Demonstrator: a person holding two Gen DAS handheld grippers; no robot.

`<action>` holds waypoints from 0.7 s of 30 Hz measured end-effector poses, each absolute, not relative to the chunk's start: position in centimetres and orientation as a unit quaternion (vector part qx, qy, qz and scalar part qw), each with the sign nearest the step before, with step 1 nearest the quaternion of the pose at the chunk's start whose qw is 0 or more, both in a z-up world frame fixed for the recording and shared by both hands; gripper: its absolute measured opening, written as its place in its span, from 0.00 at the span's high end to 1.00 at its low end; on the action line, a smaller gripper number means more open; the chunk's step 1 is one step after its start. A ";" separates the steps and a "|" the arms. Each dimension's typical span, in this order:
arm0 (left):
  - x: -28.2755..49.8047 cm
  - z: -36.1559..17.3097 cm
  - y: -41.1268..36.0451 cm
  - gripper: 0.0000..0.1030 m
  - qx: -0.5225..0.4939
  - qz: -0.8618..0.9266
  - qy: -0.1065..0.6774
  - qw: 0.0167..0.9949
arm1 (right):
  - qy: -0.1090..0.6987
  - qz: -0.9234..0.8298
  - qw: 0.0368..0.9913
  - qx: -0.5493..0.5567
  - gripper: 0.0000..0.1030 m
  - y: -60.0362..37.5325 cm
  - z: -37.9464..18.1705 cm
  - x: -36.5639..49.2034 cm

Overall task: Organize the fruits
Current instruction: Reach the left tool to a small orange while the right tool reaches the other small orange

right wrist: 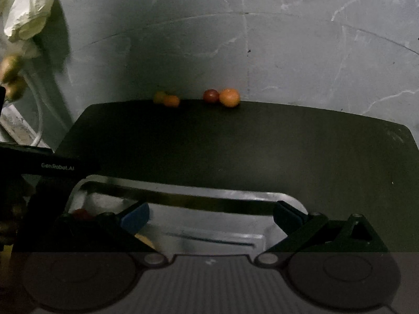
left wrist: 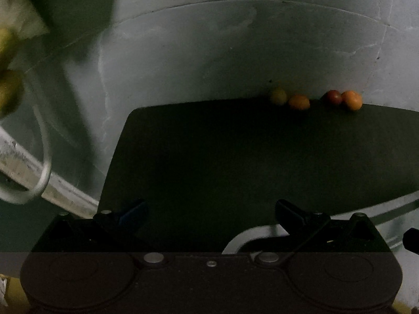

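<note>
Four small round fruits sit in a row at the far edge of the dark mat, well ahead of both pairs of jaws: one yellow-green fruit, two orange fruits, and one dark red fruit. One metal tray lies just beyond the right jaws, with one more red fruit showing inside it behind the left-hand finger. Far off to the left of the jaws hang one crumpled pale bag and two blurred yellowish round things, too unclear to identify.
</note>
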State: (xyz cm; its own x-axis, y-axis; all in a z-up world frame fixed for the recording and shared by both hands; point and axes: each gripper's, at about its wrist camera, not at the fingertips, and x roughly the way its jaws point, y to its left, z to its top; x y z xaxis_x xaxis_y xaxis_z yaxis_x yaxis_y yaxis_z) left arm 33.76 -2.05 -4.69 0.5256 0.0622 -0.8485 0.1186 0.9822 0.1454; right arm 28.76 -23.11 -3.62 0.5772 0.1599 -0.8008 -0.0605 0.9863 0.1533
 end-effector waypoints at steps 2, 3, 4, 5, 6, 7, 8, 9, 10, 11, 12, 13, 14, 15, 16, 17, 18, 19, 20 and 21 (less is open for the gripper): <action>34.2 -4.8 -2.6 0.01 0.098 -0.016 0.484 0.869 | 0.453 0.064 0.887 0.056 0.00 -23.4 -3.8 29.2; 34.5 -4.8 -2.9 0.01 0.101 -0.015 0.481 0.871 | 0.452 0.065 0.888 0.057 0.00 -23.5 -3.8 29.5; 34.7 -4.8 -3.2 0.01 0.102 -0.015 0.479 0.871 | 0.451 0.066 0.888 0.058 0.00 -23.6 -3.9 29.8; 35.0 -4.8 -3.4 0.01 0.103 -0.014 0.477 0.873 | 0.450 0.068 0.889 0.059 0.00 -23.7 -4.0 30.1; 35.3 -4.7 -3.6 0.01 0.104 -0.013 0.474 0.874 | 0.449 0.070 0.889 0.059 0.00 -23.8 -4.1 30.5; 35.6 -4.7 -3.8 0.01 0.105 -0.011 0.471 0.876 | 0.449 0.071 0.889 0.058 0.00 -23.8 -4.3 30.8; 35.8 -4.7 -3.9 0.01 0.104 -0.010 0.468 0.877 | 0.450 0.071 0.889 0.057 0.00 -23.9 -4.4 31.2; 36.1 -4.8 -4.1 0.01 0.103 -0.009 0.466 0.879 | 0.449 0.071 0.889 0.056 0.00 -23.9 -4.6 31.6; 36.5 -4.8 -4.4 0.01 0.102 -0.008 0.463 0.880 | 0.448 0.072 0.890 0.055 0.00 -24.0 -4.7 32.0; 36.8 -4.7 -4.6 0.01 0.102 -0.007 0.460 0.882 | 0.446 0.073 0.890 0.055 0.00 -24.0 -4.7 32.3; 37.1 -4.7 -4.9 0.01 0.102 -0.008 0.457 0.884 | 0.445 0.073 0.891 0.055 0.00 -24.1 -4.8 32.7; 37.5 -4.7 -5.0 0.01 0.102 -0.009 0.454 0.885 | 0.443 0.073 0.892 0.055 0.00 -24.1 -4.9 33.1; 37.7 -4.6 -5.2 0.01 0.102 -0.011 0.451 0.887 | 0.441 0.074 0.893 0.054 0.00 -24.2 -4.9 33.4; 38.0 -4.5 -5.5 0.01 0.103 -0.015 0.447 0.889 | 0.438 0.074 0.894 0.053 0.00 -24.3 -4.9 33.8; 38.2 -4.4 -5.8 0.01 0.103 -0.019 0.444 0.890 | 0.435 0.074 0.896 0.051 0.00 -24.3 -4.9 34.1; 38.3 -4.3 -6.1 0.01 0.103 -0.023 0.441 0.891 | 0.431 0.073 0.898 0.048 0.00 -24.4 -4.9 34.4; 38.4 -4.3 -6.4 0.01 0.103 -0.029 0.438 0.893 | 0.426 0.071 0.901 0.041 0.00 -24.5 -4.9 34.7; 38.6 -4.2 -6.7 0.01 0.103 -0.035 0.435 0.894 | 0.421 0.070 0.904 0.033 0.00 -24.5 -4.9 35.0; 38.6 -4.2 -7.0 0.01 0.104 -0.041 0.432 0.895 | 0.415 0.067 0.907 0.021 0.00 -24.5 -4.9 35.2; 38.8 -4.2 -7.3 0.01 0.106 -0.048 0.429 0.896 | 0.411 0.064 0.909 0.008 0.00 -24.5 -4.9 35.5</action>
